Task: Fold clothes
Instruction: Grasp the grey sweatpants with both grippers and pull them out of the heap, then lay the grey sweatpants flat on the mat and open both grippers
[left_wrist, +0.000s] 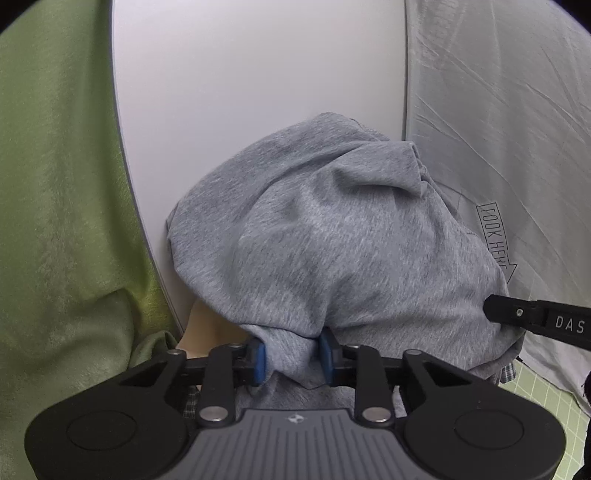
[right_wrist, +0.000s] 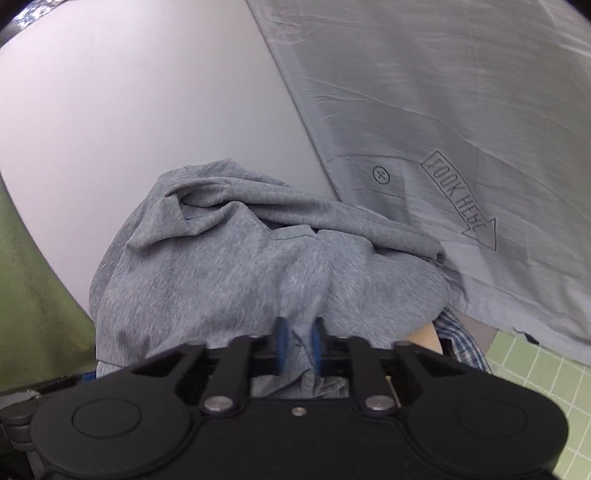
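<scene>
The white table (left_wrist: 240, 92) fills the upper middle of the left wrist view, running from 9 o'clock up to 12. A green curtain (left_wrist: 62, 192) hangs along its edge at 9 o'clock. A pale grey shirt (right_wrist: 461, 110) lies spread flat on the table from 12 to 3 o'clock in the right wrist view, creased, with a printed arrow reading "LOOK HERE" (right_wrist: 461, 201) and a small round mark just beside it at 10 o'clock of the arrow.

The grey sweater (left_wrist: 332, 240) sits bunched in a rumpled heap at the centre of both views, its far edge resting on the table and its 3 o'clock side touching the pale shirt. A strip of checked cloth (right_wrist: 461, 339) peeks out under it at 4 o'clock.

The left claw (left_wrist: 291, 356) is nearly closed, its blue pads (left_wrist: 258, 358) pinching a fold of the sweater's near edge. The right claw (right_wrist: 298, 343) is likewise clamped narrowly on a gathered fold of the same sweater.
</scene>
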